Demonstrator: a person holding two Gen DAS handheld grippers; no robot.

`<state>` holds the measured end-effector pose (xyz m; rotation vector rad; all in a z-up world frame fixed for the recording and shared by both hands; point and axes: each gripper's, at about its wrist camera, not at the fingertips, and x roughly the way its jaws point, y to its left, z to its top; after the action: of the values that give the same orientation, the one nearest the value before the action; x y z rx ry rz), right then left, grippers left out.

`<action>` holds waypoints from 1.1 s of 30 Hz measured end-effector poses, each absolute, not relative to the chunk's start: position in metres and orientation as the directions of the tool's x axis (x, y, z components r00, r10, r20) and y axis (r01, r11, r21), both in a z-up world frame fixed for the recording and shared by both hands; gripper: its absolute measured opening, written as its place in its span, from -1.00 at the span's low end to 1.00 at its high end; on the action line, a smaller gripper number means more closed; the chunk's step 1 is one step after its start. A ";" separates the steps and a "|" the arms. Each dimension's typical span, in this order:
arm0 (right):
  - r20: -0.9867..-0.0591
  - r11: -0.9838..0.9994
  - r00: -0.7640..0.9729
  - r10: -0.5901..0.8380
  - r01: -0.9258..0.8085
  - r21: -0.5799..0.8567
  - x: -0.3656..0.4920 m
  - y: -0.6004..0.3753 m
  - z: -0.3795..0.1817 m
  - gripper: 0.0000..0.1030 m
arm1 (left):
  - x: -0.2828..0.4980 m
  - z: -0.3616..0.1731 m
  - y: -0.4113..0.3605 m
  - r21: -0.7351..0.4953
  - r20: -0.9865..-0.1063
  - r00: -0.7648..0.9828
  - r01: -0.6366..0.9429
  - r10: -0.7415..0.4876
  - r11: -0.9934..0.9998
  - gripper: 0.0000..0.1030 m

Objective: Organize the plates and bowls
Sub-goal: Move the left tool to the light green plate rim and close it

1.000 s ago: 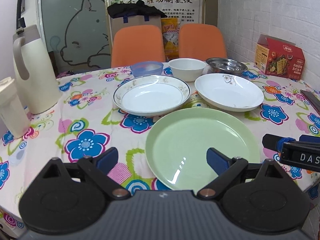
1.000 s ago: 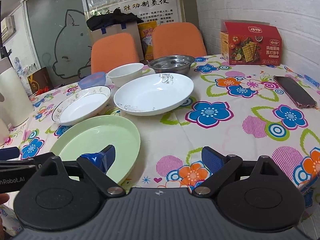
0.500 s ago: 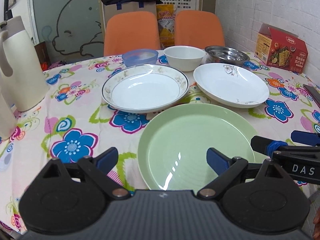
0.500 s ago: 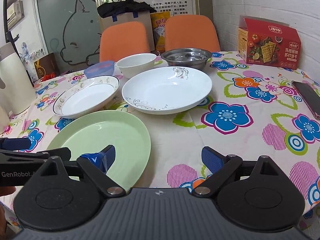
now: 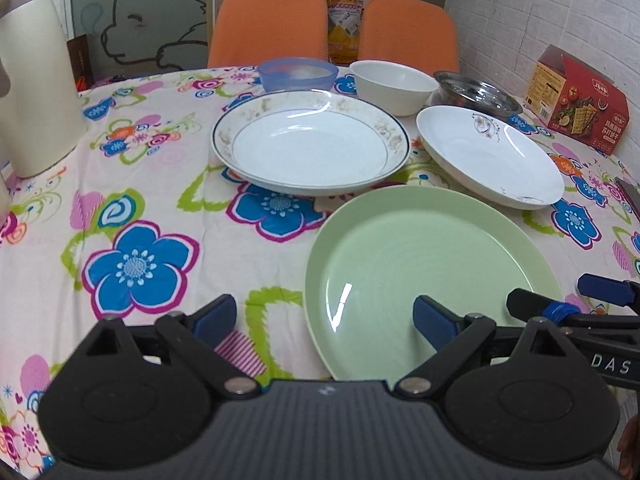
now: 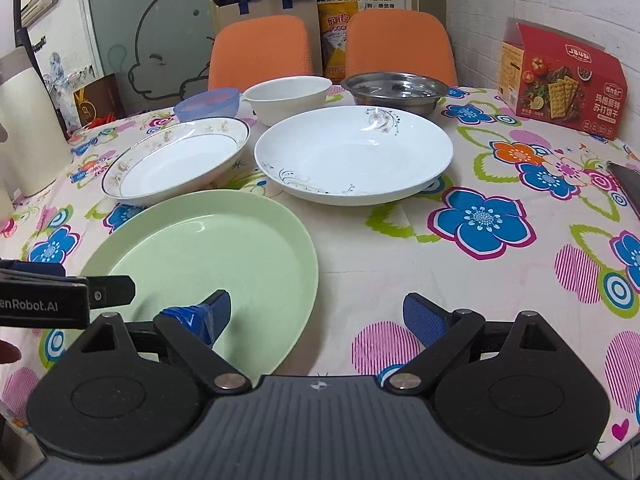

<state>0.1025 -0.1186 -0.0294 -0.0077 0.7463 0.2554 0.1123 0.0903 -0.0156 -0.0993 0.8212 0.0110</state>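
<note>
Hovering low over the near edge of the flowered tablecloth (image 5: 132, 216), both hand-held grippers are standing at the start of the sorting job, with nothing yet stacked. The left gripper (image 5: 325, 317) is spread wide and holding nothing; its right pad is hanging above the green plate (image 5: 420, 252), its left pad above bare cloth. The right gripper (image 6: 316, 312) is likewise wide open and empty, its left pad over the green plate's rim and its right pad over the cloth. The green plate is lying flat nearest the person. Behind it, the gold-rimmed plate (image 5: 310, 148) is sitting to the left and the white floral plate (image 6: 354, 156) to the right, each just beside the green plate's far rim; whether they are touching it cannot be told. Farther back, the blue bowl (image 5: 298, 74), the white bowl (image 5: 394, 84) and the steel bowl (image 6: 396, 90) are standing in a row near the orange chairs (image 6: 260, 52). The step in hand appears to be the approach to a first plate, most likely the green one. The next move is calling for one gripper to drop to rim height, straddle the plate's edge with one pad above and one below, and close firmly; the flat, slick rim is likely to slip if it is pinched shallowly. The cracker box (image 6: 560, 84) and the cream jug (image 5: 36, 92) are sitting well apart from the work.
</note>
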 end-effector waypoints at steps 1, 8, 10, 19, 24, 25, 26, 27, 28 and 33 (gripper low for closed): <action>-0.675 0.968 0.701 0.230 -0.238 0.082 0.103 -0.117 -0.030 0.56 | 0.114 -0.016 0.090 -0.089 -0.731 0.681 -0.044 -0.035 0.995 0.83; -0.686 0.961 0.689 0.233 -0.272 0.052 0.105 -0.107 -0.032 0.56 | 0.122 -0.022 0.087 -0.063 -0.738 0.675 -0.040 -0.019 0.997 0.81; -0.684 0.959 0.690 0.236 -0.279 0.050 0.105 -0.105 -0.033 0.57 | 0.123 -0.023 0.087 -0.053 -0.738 0.674 -0.039 -0.013 0.998 0.81; -0.603 0.952 0.752 0.267 -0.302 0.045 0.092 -0.109 -0.043 0.61 | 0.122 -0.023 0.085 -0.048 -0.736 0.677 -0.035 -0.011 0.998 0.81; -0.621 0.946 0.736 0.270 -0.323 0.028 0.091 -0.096 -0.038 0.57 | 0.121 -0.022 0.081 -0.053 -0.737 0.675 -0.012 -0.031 0.999 0.78; -0.612 0.942 0.740 0.279 -0.336 0.022 0.089 -0.096 -0.039 0.57 | 0.120 -0.022 0.081 -0.056 -0.737 0.675 -0.008 -0.035 0.998 0.78; -0.608 0.939 0.739 0.290 -0.341 0.033 0.089 -0.097 -0.040 0.57 | 0.120 -0.022 0.082 -0.056 -0.736 0.676 -0.002 -0.040 0.998 0.78; -0.606 0.939 0.736 0.301 -0.339 0.055 0.090 -0.100 -0.041 0.58 | 0.119 -0.023 0.082 -0.054 -0.734 0.678 0.004 -0.043 0.999 0.78; -0.603 0.938 0.738 0.303 -0.342 0.052 0.090 -0.101 -0.041 0.58 | 0.118 -0.023 0.082 -0.052 -0.732 0.680 0.010 -0.045 0.999 0.77; -0.607 0.943 0.741 0.287 -0.329 0.045 0.091 -0.097 -0.041 0.59 | 0.117 -0.022 0.080 -0.052 -0.726 0.685 0.020 -0.051 0.998 0.65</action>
<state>0.0907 -0.0971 -0.0405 -0.0667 0.6544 0.3380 0.1170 0.0802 -0.0221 -0.0409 0.8147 -0.0400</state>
